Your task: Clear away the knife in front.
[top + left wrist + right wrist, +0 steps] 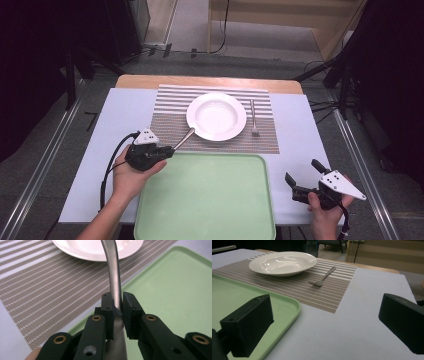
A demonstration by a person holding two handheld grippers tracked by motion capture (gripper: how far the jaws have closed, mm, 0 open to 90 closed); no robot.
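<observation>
Your left gripper (117,306) is clamped on the spoon handle (113,272), beside the white plate (216,116), at the green tray's (210,200) far edge; your right gripper (303,176) gapes apart.

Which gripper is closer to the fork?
The right gripper is nearer. It sits open on the table, toward the person from the fork on the striped mat. The left gripper is across the plate, clamped on a metal utensil handle.
</observation>
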